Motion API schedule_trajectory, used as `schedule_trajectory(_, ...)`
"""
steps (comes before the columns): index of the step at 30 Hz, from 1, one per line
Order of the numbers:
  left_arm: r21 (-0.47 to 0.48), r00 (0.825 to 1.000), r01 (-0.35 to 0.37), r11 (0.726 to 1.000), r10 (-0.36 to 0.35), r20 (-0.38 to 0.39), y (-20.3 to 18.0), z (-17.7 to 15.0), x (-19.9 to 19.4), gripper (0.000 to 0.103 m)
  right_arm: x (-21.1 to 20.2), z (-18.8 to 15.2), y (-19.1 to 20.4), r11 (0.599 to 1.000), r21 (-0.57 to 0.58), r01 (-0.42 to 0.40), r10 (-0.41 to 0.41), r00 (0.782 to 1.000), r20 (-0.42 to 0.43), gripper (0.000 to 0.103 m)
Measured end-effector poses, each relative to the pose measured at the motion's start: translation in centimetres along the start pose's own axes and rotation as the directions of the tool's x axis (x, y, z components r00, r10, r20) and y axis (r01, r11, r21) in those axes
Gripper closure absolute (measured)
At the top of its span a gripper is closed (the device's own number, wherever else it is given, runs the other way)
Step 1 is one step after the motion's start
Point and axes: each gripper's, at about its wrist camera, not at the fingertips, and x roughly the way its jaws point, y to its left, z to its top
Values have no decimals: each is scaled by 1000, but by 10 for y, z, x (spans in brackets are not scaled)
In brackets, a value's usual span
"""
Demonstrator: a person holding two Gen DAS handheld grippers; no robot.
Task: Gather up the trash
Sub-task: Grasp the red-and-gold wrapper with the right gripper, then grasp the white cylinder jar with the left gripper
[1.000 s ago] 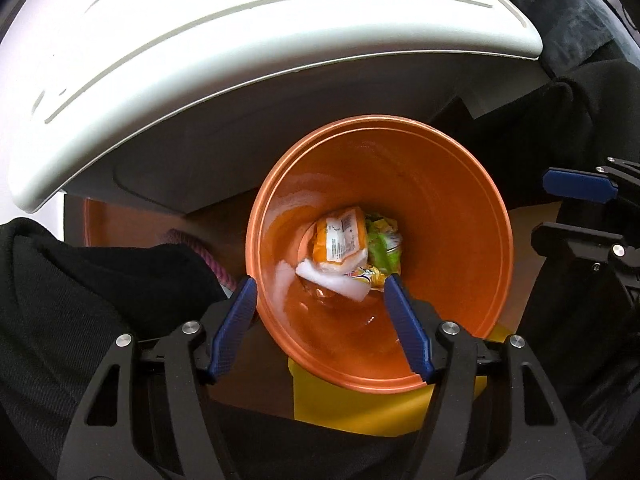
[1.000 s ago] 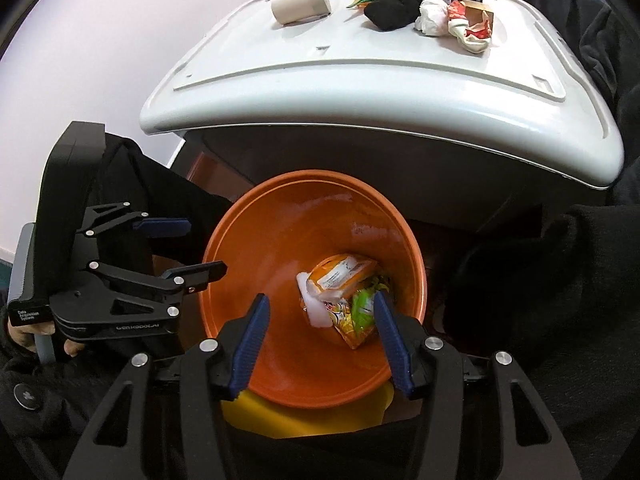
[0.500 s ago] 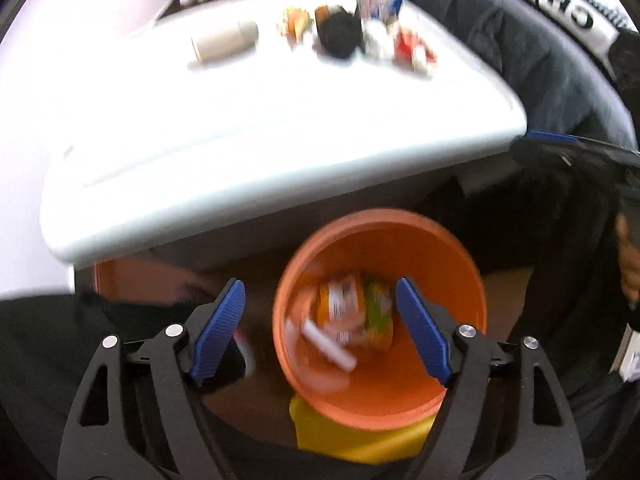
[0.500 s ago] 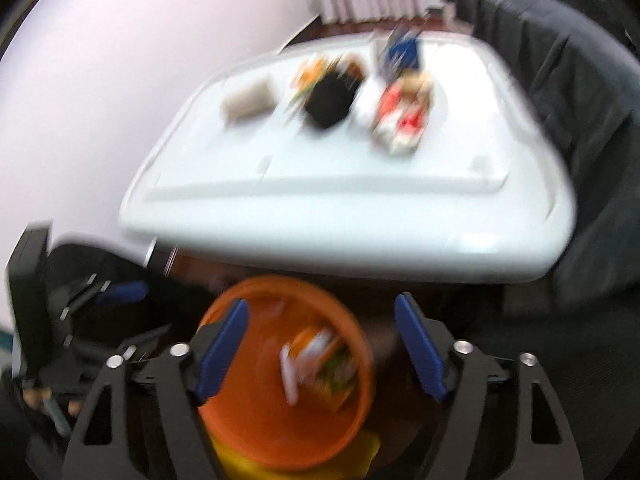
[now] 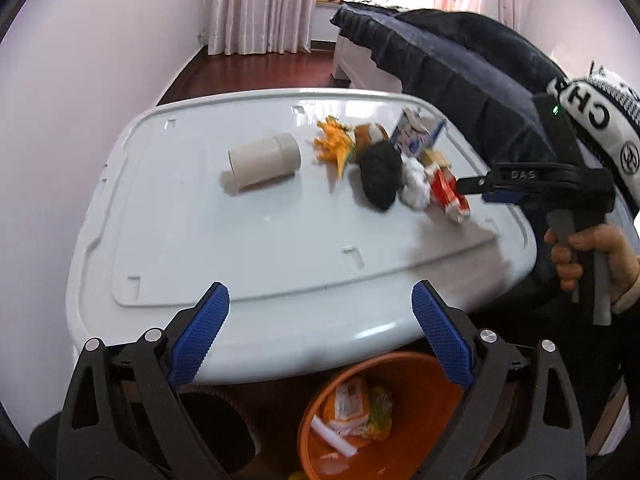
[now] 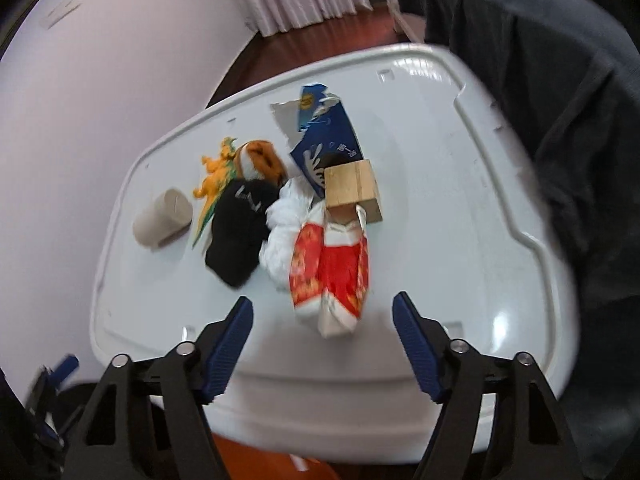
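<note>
An orange bin [image 5: 412, 416] with wrappers inside stands under the near edge of a white table [image 5: 256, 248]. On the table lie a cardboard tube [image 5: 264, 162], an orange wrapper [image 5: 334, 146], a black cloth [image 5: 380, 178], crumpled white paper [image 5: 414, 184], a red packet [image 6: 330, 276], a torn blue carton [image 6: 324, 142] and a wooden block [image 6: 352, 190]. My left gripper [image 5: 318, 338] is open and empty above the table's near edge. My right gripper [image 6: 322, 340] is open and empty, just short of the red packet.
A dark jacket [image 5: 460, 68] lies along the table's right side. A pale wall [image 5: 80, 60] is on the left. Pink curtains [image 5: 260, 4] and a wooden floor are at the back.
Both grippers have risen from over the bin to table height. Both jaws have opened wider. The right gripper has moved in toward the red packet.
</note>
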Motion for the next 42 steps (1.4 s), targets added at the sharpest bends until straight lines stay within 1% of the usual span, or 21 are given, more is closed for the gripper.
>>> schedule_trajectory(3,-41,1000,10,999,-11,-2,10,8,6,13,12,9,-1,1000,30,0,0,1000,-27,37)
schedule_trajectory(7,-76,1000,18,997,-19,-8,19,10,14,13,23,18,4,999,25,44,-43,998,-45,37)
schedule_trajectory(9,-82,1000,12,997,-13,-9,22,10,18,13,27,20,7,998,18,68,-67,996,-54,41)
schedule_trajectory(12,-86,1000,13,996,-14,-12,25,8,21,13,33,20,5,995,31,99,-97,993,-69,53)
schedule_trajectory(13,-88,1000,14,996,-15,-13,26,7,22,13,35,21,4,995,42,92,-89,994,-69,55)
schedule_trajectory(17,-94,1000,14,995,-16,-13,30,3,23,13,36,18,-1,995,69,74,-69,995,-72,56)
schedule_trajectory(20,-101,1000,19,995,-21,-17,31,2,26,13,46,17,6,994,21,107,-105,990,-89,55)
schedule_trajectory(22,-99,1000,15,995,-16,-17,31,2,26,13,50,18,13,991,-14,133,-134,988,-79,54)
schedule_trajectory(24,-95,1000,9,995,-11,-16,30,2,25,13,47,17,17,990,-32,139,-140,988,-66,62)
schedule_trajectory(25,-93,1000,10,996,-12,-18,30,3,25,13,44,16,19,991,-39,132,-134,989,-61,70)
schedule_trajectory(26,-92,1000,10,996,-12,-20,30,3,25,13,39,14,19,990,-44,130,-133,989,-59,74)
schedule_trajectory(27,-89,1000,13,996,-15,-25,30,4,26,13,33,13,19,990,-43,132,-134,990,-51,74)
schedule_trajectory(29,-78,999,24,997,-27,-39,30,6,29,13,17,9,16,995,-32,96,-96,995,-26,74)
schedule_trajectory(31,-36,997,47,998,-49,-64,29,14,34,13,-4,1,9,998,-21,64,-64,998,4,74)
schedule_trajectory(32,-13,996,47,999,-47,-72,28,17,37,13,-12,-4,7,998,-23,50,-49,999,18,74)
schedule_trajectory(34,71,995,49,996,-43,-85,28,29,45,13,-20,-15,4,999,-31,33,-32,999,35,73)
schedule_trajectory(36,161,997,46,986,-34,-76,28,42,53,13,-23,-28,2,1000,-29,4,-3,999,44,73)
schedule_trajectory(38,275,995,73,959,-52,-81,30,59,64,13,-20,-39,-3,1000,-14,-26,27,999,44,73)
schedule_trajectory(39,313,995,72,947,-48,-85,31,64,68,13,-16,-44,-4,999,-9,-34,34,998,46,72)
schedule_trajectory(40,372,994,78,925,-45,-96,32,73,76,13,-17,-45,-6,999,-7,-37,37,998,45,72)
schedule_trajectory(42,440,994,71,895,-28,-104,35,84,90,13,-10,-48,-7,999,-4,-36,36,999,36,72)
